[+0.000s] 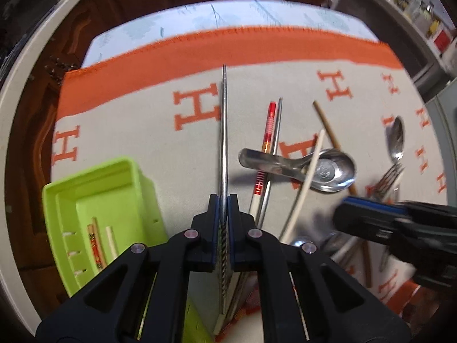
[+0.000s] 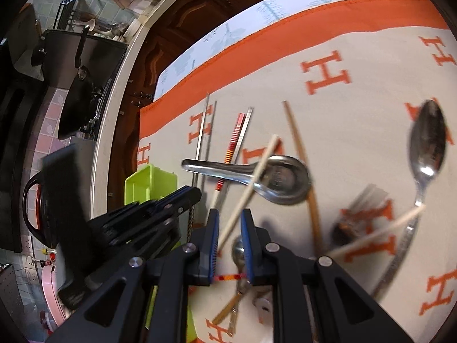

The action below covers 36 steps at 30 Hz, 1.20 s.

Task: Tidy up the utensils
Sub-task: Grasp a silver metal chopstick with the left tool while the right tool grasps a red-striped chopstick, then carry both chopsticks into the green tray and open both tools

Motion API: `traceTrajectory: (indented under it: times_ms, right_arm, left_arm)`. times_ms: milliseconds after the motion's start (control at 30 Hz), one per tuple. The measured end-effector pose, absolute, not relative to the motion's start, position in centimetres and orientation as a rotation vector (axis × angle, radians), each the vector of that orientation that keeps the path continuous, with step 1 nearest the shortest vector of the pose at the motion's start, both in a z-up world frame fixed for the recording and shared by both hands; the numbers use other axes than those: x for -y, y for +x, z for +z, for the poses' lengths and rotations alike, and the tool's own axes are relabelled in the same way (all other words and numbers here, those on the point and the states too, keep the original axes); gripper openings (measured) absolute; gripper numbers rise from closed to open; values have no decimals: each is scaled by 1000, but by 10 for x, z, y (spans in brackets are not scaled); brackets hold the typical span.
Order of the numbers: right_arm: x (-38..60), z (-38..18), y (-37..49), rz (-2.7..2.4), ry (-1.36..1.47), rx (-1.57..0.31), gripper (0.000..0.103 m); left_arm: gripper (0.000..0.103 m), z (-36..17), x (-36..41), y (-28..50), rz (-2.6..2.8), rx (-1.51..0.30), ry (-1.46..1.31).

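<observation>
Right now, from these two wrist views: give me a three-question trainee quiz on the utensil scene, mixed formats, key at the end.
1. True or false: the left tool is shut on a metal chopstick.
2. Multiple choice: what lies across the soup spoon?
A. a fork
B. a white chopstick
C. a knife
3. Fill in: the green tray sits to the ___ of the left tool in the left wrist view.

Key: 1 true. 2 B. 3 left.

Extra note: the right tool is open, its fingers on either side of the white chopstick in its own view, over the patterned cloth.
</observation>
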State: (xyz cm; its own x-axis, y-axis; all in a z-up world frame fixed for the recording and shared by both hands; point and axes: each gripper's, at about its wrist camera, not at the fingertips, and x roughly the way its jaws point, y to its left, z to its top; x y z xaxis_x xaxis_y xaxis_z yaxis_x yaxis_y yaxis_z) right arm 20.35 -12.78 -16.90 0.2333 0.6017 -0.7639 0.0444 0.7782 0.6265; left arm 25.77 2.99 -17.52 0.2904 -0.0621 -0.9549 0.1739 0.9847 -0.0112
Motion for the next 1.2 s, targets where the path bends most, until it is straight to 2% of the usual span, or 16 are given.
traceTrajectory:
  times_ms: [200, 467, 833, 1000, 1200]
  right_arm:
    - [100, -173, 220, 441, 582, -1303, 15]
    - [74, -185, 236, 417, 542, -1353, 15]
    - [58, -193, 244, 200, 396, -1457, 12]
    - [35, -189, 251, 144, 268, -1438, 12]
    - [18, -187, 251, 216, 226, -1405, 5]
  left_arm:
    - [3, -134, -47, 236, -157, -1207, 51]
    - [3, -104, -78, 211, -137, -1170, 16]
    - [3, -99, -127, 192, -71, -1163, -57]
    - [3, -103, -138, 183, -64, -1166, -86]
    - [3, -106, -148, 176, -51, -1171, -118]
